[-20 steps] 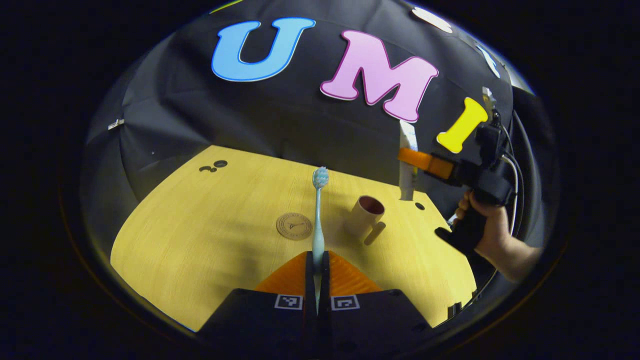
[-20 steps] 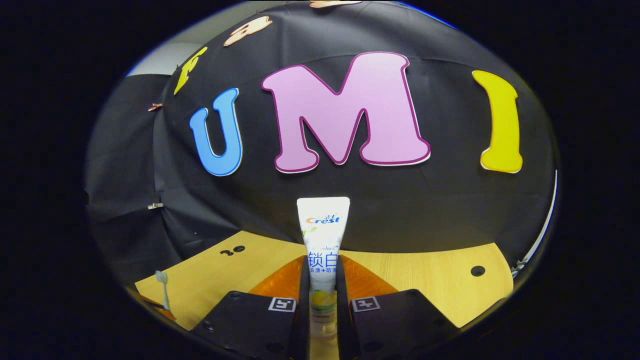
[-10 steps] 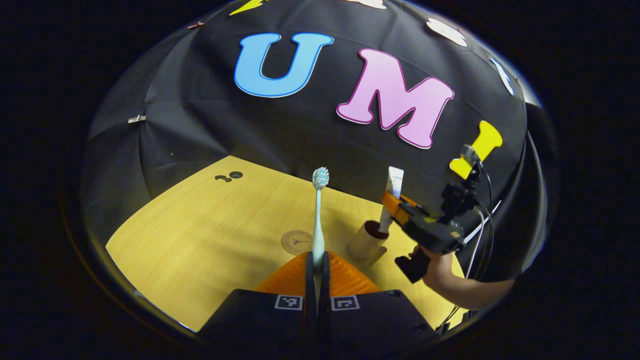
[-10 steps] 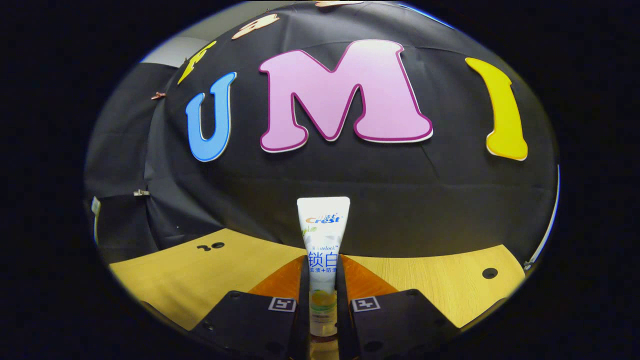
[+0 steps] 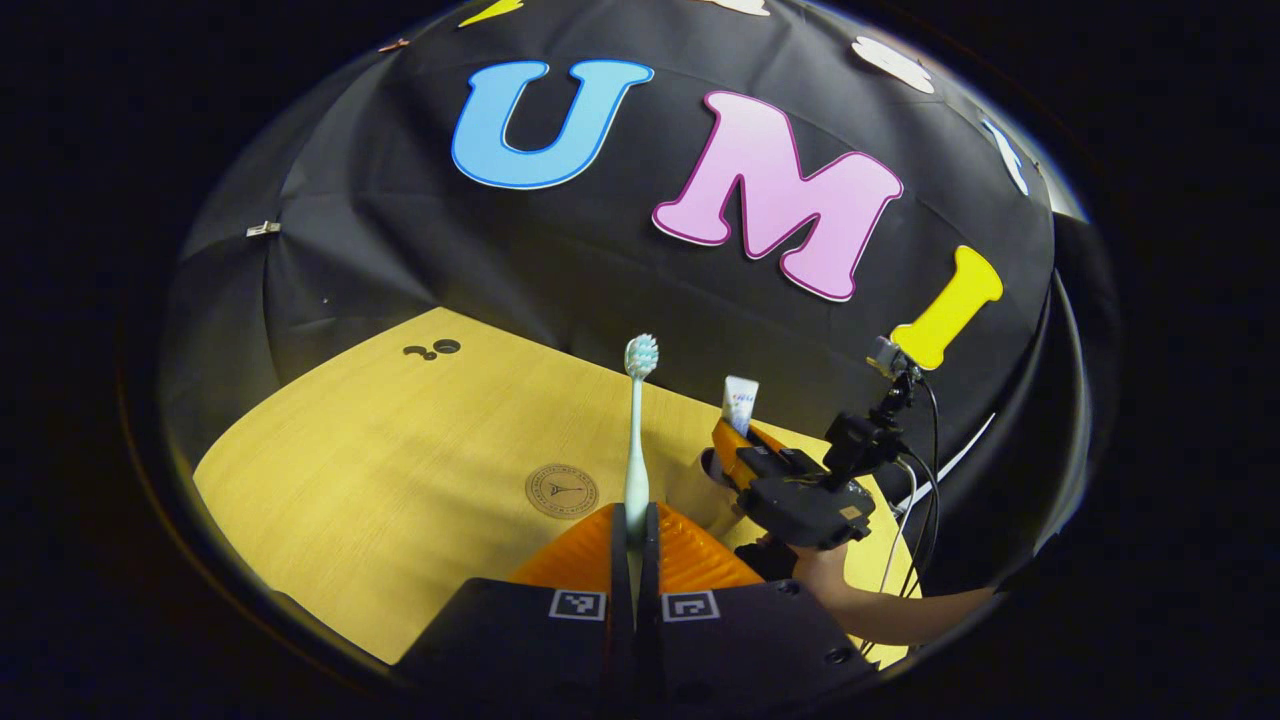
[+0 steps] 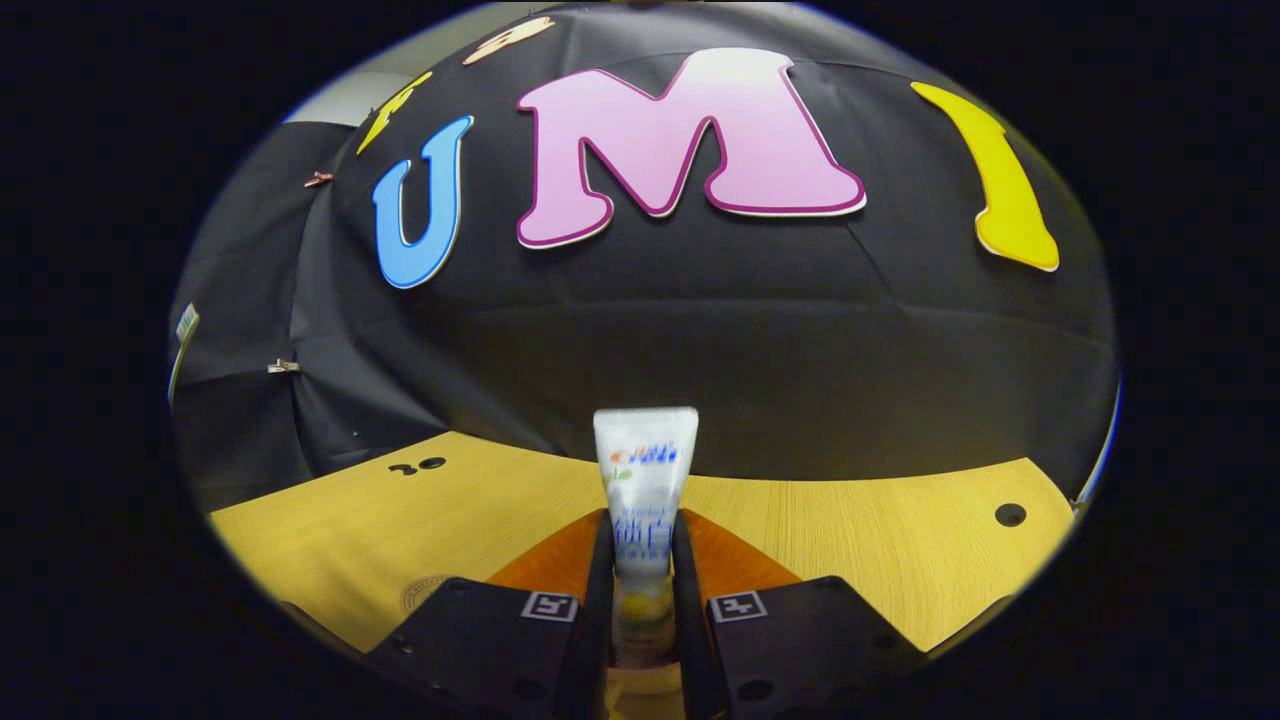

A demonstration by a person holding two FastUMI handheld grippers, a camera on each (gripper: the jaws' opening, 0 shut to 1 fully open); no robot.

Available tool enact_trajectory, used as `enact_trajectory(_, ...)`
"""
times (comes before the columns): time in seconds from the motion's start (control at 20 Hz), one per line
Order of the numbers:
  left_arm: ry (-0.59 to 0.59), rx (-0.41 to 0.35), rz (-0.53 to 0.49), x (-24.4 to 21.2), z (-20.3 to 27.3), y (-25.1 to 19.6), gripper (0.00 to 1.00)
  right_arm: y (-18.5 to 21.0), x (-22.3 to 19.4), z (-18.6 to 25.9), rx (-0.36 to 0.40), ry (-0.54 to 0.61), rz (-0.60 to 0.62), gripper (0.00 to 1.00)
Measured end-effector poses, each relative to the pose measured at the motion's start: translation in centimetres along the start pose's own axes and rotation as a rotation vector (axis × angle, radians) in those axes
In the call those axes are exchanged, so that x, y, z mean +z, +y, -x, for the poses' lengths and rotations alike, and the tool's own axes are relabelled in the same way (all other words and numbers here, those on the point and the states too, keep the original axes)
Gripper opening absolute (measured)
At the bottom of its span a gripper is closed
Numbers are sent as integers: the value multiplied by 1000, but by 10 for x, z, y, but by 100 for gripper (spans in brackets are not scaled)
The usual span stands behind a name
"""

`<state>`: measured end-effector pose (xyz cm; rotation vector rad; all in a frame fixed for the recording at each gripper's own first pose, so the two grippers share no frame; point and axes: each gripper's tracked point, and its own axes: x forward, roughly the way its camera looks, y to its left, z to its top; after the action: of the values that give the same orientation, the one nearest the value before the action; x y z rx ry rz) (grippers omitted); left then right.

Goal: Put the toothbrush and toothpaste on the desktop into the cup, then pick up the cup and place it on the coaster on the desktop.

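Left gripper view: left gripper [image 5: 634, 525] clamps an upright toothbrush [image 5: 636, 430] above the desktop [image 5: 400, 450]; coaster [image 5: 561, 491] just left; toothpaste [image 5: 738, 405] over the partly hidden cup [image 5: 690, 485].
Right gripper view: right gripper [image 6: 642, 560] pinches the toothpaste [image 6: 643, 480] upright.

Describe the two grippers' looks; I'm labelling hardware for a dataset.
Left gripper: black body, two square black-and-white tags, ribbed orange parts beside the fingers. Right gripper: the same build; the left gripper view shows black cables and a small mount on top. Bare forearm, no sleeve seen.
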<state>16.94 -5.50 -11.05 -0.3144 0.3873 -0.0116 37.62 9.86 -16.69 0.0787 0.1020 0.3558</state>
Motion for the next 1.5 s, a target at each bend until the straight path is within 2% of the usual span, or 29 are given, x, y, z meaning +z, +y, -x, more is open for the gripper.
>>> enact_trajectory(0.1,1,-4,-1,-2,-3,-3,6,-1,-8,2,1,20,-7,55)
enact_trajectory(0.2,-6,-11,-3,0,-5,-8,6,-4,-13,10,1,43,-25,62)
enact_trajectory(0.3,-30,-27,-10,6,-14,-18,6,-17,-8,26,-27,48,-38,94)
enact_trajectory(0.35,-49,-41,-13,12,-21,-26,6,-22,-7,34,-38,48,-41,99)
enact_trajectory(0.7,-203,-202,-9,55,-99,-98,6,-75,-11,107,-141,110,-65,98)
enact_trajectory(0.85,-264,-225,-55,62,-135,-115,6,-96,-21,136,-185,140,-83,98)
enact_trajectory(1.1,-328,-217,-144,60,-182,-127,6,-120,-36,164,-226,179,-82,98)
enact_trajectory(1.15,-330,-195,-157,54,-191,-124,11,-121,-37,167,-230,182,-88,98)
enact_trajectory(1.2,-326,-194,-169,48,-196,-124,6,-120,-40,166,-231,183,-93,98)
enact_trajectory(1.25,-324,-183,-180,41,-201,-122,11,-120,-41,165,-232,183,-94,98)
enact_trajectory(1.3,-324,-175,-194,34,-204,-120,6,-120,-42,168,-234,184,-95,98)
enact_trajectory(1.5,-349,-135,-263,18,-207,-117,10,-114,-52,173,-218,196,-110,99)
